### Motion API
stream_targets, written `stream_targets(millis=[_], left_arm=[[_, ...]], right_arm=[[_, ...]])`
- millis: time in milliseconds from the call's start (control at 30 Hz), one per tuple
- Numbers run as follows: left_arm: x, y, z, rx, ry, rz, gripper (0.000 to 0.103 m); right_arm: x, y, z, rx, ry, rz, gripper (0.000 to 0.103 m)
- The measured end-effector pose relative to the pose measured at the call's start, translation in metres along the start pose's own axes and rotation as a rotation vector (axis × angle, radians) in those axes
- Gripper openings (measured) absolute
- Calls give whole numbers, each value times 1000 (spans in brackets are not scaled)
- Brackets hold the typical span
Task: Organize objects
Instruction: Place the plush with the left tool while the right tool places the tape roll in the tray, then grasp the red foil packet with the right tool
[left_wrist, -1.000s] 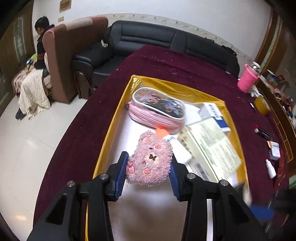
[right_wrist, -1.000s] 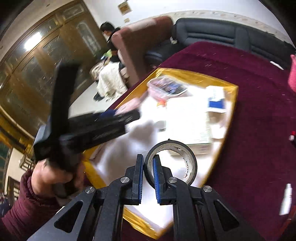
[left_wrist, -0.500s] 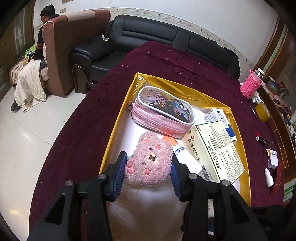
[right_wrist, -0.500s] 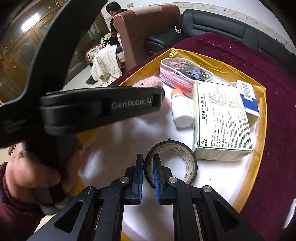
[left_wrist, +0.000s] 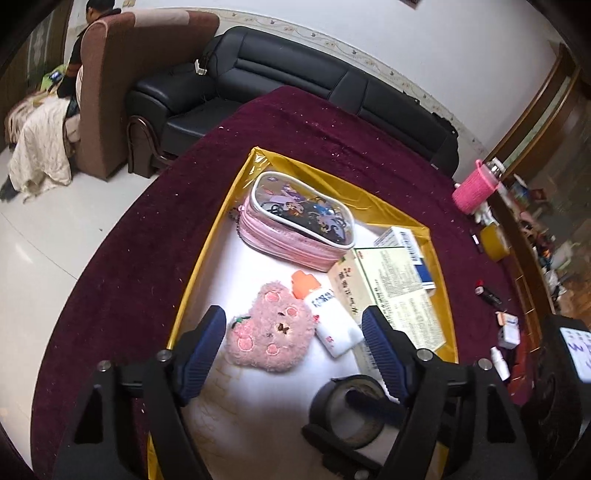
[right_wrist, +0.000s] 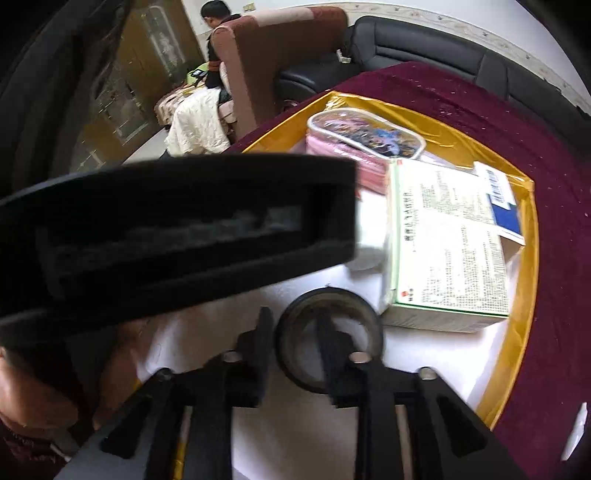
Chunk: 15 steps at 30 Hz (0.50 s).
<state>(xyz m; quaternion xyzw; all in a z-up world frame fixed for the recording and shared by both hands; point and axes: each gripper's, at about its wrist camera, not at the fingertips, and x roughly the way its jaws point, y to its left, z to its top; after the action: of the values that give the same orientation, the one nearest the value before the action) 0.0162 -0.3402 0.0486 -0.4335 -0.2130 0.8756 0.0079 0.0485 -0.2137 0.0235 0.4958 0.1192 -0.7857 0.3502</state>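
A gold-rimmed tray (left_wrist: 207, 258) with a white floor holds a pink plush bear (left_wrist: 271, 334), a white bottle with an orange cap (left_wrist: 327, 317), a pink pencil case (left_wrist: 299, 225), a large paper box (left_wrist: 391, 291) and a blue-white box (left_wrist: 406, 247). My left gripper (left_wrist: 291, 343) is open, its jaws apart on both sides of the bear, not touching it. A dark tape roll (left_wrist: 351, 410) lies on the tray floor. My right gripper (right_wrist: 295, 325) is open, one finger inside the roll (right_wrist: 328, 354), one outside. Both are blurred.
The tray sits on a maroon tablecloth (left_wrist: 122, 266). A pink cup (left_wrist: 474, 184), a yellow tape roll (left_wrist: 495, 242), lipsticks and small bottles lie at the table's right. The left gripper's body (right_wrist: 177, 229) blocks much of the right wrist view. A black sofa (left_wrist: 295, 88) stands behind.
My left gripper has opened and let go of the plush bear, which now lies on the tray. My right gripper has opened off the tape roll, now resting on the tray.
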Motion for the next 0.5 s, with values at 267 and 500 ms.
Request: stream_targets(millis=[267,500], left_arm=[[-42,-4,-5,-53,-42,-91,84],[-75,-41,-23,-26,-78,-121,88]], right_arm=[[-49,-12,-19,53,-87,102,68],[-111,-27,-70,56,-254,78,85]])
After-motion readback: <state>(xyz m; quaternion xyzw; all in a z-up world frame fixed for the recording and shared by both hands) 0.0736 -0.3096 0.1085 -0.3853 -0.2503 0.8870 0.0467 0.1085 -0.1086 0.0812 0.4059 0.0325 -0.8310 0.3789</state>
